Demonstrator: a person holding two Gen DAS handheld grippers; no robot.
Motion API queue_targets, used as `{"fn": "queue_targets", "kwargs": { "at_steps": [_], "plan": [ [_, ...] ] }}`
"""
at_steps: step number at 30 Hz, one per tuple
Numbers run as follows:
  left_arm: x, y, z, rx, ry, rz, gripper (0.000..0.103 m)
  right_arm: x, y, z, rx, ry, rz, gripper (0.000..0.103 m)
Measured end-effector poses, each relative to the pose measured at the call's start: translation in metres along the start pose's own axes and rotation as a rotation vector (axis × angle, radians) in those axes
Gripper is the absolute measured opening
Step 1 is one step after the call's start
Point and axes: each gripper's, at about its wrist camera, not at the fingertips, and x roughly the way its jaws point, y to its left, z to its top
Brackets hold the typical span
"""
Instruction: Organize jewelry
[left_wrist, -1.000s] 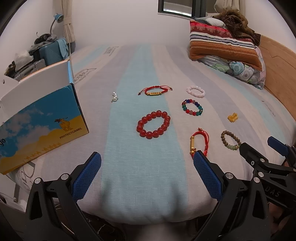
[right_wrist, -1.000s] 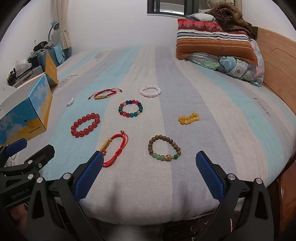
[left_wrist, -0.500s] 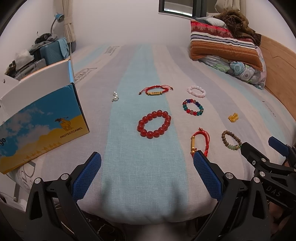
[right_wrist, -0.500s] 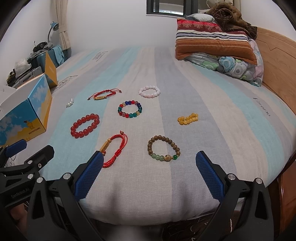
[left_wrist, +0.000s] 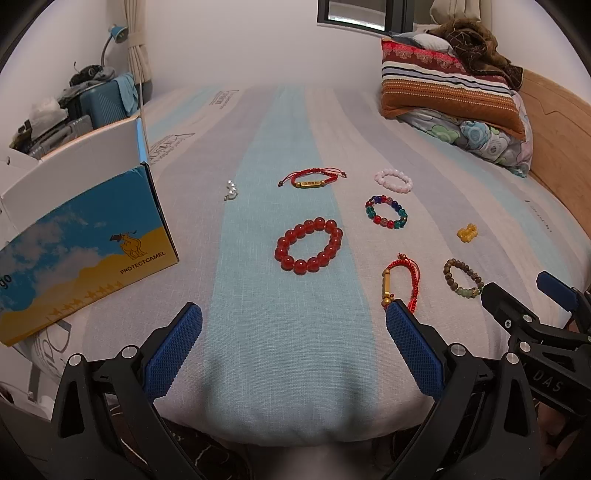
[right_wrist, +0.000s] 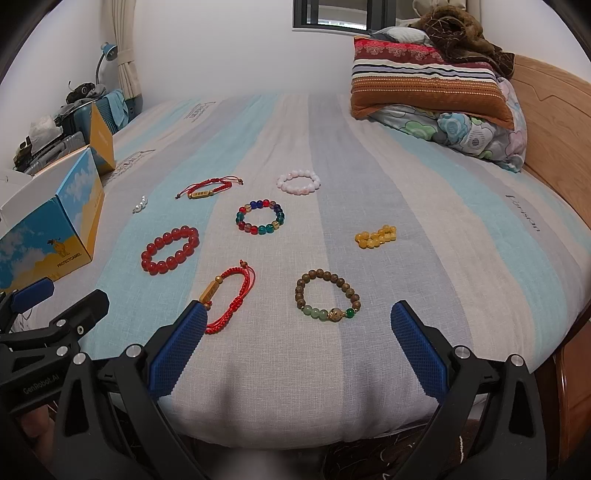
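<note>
bed: a striped bedsheet (right_wrist: 332, 155) carries all the jewelry, laid out apart from one another
bead bracelets: five (one red bead bracelet (right_wrist: 170, 250), one multicoloured bead bracelet (right_wrist: 260, 216), one pink bead bracelet (right_wrist: 298, 181), one brown wooden bead bracelet (right_wrist: 327, 295) with green beads, one yellow bead bracelet (right_wrist: 375, 236) bunched up)
cord bracelets: two, a red cord bracelet with a gold tube (right_wrist: 229, 295) near the front edge, and a red cord bracelet with a gold bar (right_wrist: 209, 187) farther back
pearls: one small pearl piece (right_wrist: 140, 204), left of the far cord bracelet
box: one open blue and yellow carton (left_wrist: 85, 243) printed protectcamel, on the bed's left side
pillows: two stacked at the headboard, a striped pillow (right_wrist: 424, 85) over a floral pillow (right_wrist: 476, 136)
left gripper (left_wrist: 293, 349): spread wide, holding nothing, at the front edge of the bed
right gripper (right_wrist: 295, 347): spread wide, holding nothing, in front of the wooden bead bracelet
</note>
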Motion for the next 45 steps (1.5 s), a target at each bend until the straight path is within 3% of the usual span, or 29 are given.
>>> {"fn": "queue_targets", "kwargs": {
  "at_steps": [20,27,34,41,45],
  "plan": [
    [0.009,-0.004,0.017,0.031,0.018,0.037,0.097,0.002,-0.010,0.005,0.017,-0.006,-0.014,0.096],
    [0.038,-0.006,0.058,0.061,0.069,0.069,0.097,0.018,-0.023,0.025,0.007,0.034,-0.033,0.096],
    [0.075,-0.016,0.100,0.082,0.136,-0.015,0.097,0.045,-0.028,0.052,-0.042,0.109,-0.035,0.096],
    [0.117,-0.021,0.097,0.082,0.225,-0.041,0.097,0.080,-0.033,0.045,-0.015,0.185,-0.004,0.095],
    [0.135,-0.016,0.093,0.087,0.241,0.003,0.097,0.091,-0.035,0.036,-0.011,0.212,0.014,0.093]
  ]
}}
